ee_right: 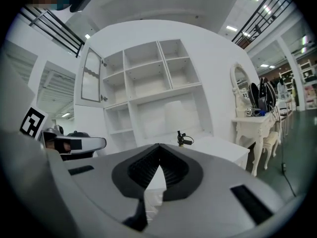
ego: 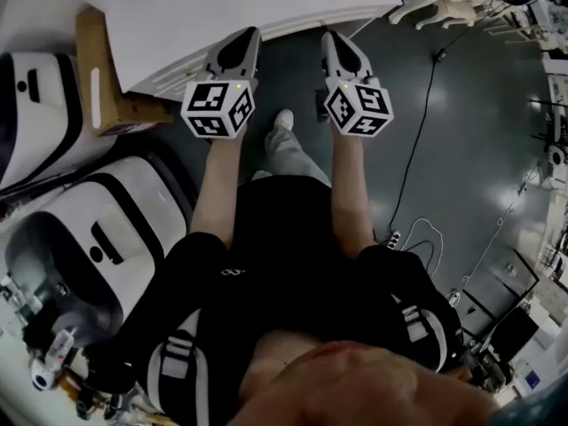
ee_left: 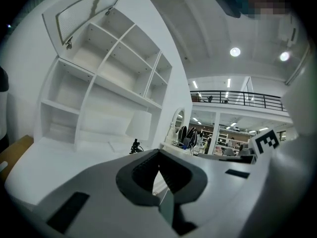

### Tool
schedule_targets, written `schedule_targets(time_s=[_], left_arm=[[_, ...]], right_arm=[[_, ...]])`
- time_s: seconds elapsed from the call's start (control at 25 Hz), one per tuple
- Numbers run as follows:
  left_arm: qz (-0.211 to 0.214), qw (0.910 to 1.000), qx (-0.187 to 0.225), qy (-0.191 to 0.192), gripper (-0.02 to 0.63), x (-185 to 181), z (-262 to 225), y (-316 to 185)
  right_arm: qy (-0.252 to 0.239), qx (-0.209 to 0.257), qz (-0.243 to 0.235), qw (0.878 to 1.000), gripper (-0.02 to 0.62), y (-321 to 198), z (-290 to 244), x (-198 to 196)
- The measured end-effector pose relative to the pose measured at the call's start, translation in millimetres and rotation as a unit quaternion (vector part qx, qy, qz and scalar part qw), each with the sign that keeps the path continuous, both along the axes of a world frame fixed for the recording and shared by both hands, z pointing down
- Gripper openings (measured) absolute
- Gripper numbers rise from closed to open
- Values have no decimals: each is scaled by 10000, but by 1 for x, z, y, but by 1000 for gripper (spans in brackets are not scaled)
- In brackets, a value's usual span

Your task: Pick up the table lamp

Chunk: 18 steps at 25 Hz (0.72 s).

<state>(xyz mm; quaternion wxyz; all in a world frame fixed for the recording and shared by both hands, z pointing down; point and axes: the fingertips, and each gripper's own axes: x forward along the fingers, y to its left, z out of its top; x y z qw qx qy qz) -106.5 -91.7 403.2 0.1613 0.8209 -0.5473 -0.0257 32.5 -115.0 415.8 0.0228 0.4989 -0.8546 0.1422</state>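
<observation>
The table lamp [ee_left: 140, 124] has a white shade and stands on the white desk [ee_left: 59, 155], under the shelf unit. In the right gripper view the lamp [ee_right: 174, 114] is a faint white shape against the white back panel. A small black object [ee_right: 182, 139] sits on the desk beside it. My left gripper [ee_left: 159, 152] is shut and holds nothing, well short of the lamp. My right gripper [ee_right: 159, 145] is likewise shut and holds nothing. In the head view the left gripper [ego: 247, 37] and right gripper [ego: 331, 37] point side by side toward the desk's edge [ego: 266, 16].
A white shelf unit [ee_right: 143, 78] with an open glass door rises over the desk. A white vanity table with a mirror [ee_right: 250, 120] stands to the right. A cardboard box [ego: 99, 78] and white-and-black machines [ego: 98, 238] lie on the left. A cable [ego: 417, 149] runs across the grey floor.
</observation>
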Motion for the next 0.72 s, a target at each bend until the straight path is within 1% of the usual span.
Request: schedule_targets(time_s=[0.32, 0.52, 0.72], left_arm=[[114, 9998, 139, -43, 9, 33, -11, -53], [184, 9994, 217, -199, 9, 52, -23, -80], [243, 9985, 285, -395, 9, 62, -27, -108]], right_arm=[[-188, 51, 263, 9995, 17, -53, -8, 40], [-379, 153, 373, 9985, 17, -83, -25, 66], [-536, 345, 376, 9973, 18, -112, -39, 75]])
